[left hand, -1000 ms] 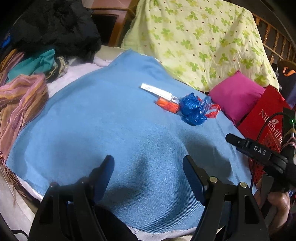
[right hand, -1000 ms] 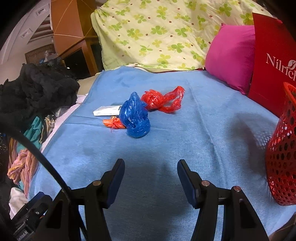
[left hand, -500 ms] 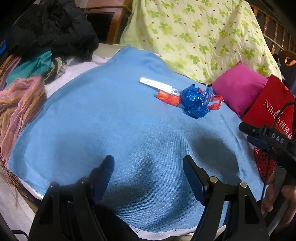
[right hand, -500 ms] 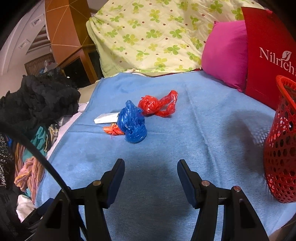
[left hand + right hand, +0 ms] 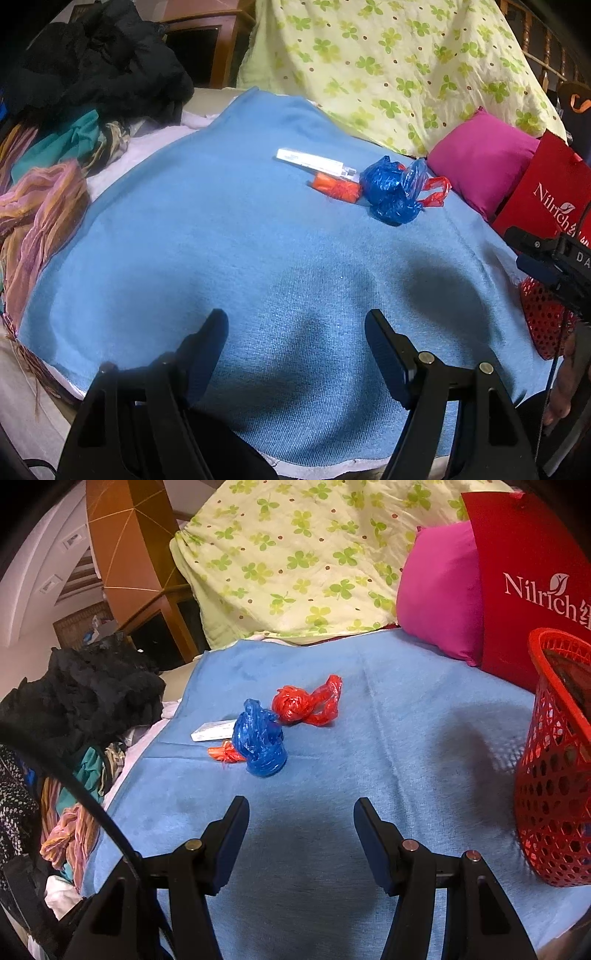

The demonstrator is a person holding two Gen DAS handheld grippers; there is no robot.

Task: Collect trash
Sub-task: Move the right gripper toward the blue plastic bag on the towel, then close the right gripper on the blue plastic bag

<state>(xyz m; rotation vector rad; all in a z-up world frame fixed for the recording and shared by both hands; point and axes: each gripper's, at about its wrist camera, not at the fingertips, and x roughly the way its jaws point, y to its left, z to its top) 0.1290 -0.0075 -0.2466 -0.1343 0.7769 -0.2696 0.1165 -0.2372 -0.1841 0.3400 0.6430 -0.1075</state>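
On the blue blanket (image 5: 207,236) lies a cluster of trash: a crumpled blue plastic bag (image 5: 391,192) (image 5: 262,742), a knotted red plastic bag (image 5: 306,705) (image 5: 436,190), a small orange wrapper (image 5: 336,186) (image 5: 225,753) and a white flat box (image 5: 314,162) (image 5: 212,731). My left gripper (image 5: 295,339) is open and empty, well short of the trash. My right gripper (image 5: 301,827) is open and empty, a short way in front of the blue bag. A red mesh basket (image 5: 554,768) (image 5: 543,314) stands at the right.
A pink cushion (image 5: 439,590), a red paper bag (image 5: 528,587) and a green-flowered quilt (image 5: 388,62) line the back. Piled clothes (image 5: 55,129) lie along the left edge. The right gripper's body (image 5: 554,258) shows at the left wrist view's right side.
Both grippers have drawn back and shifted a little; the trash looks slightly farther away in the right wrist view. Nothing on the blanket has moved. Both grippers stay open.
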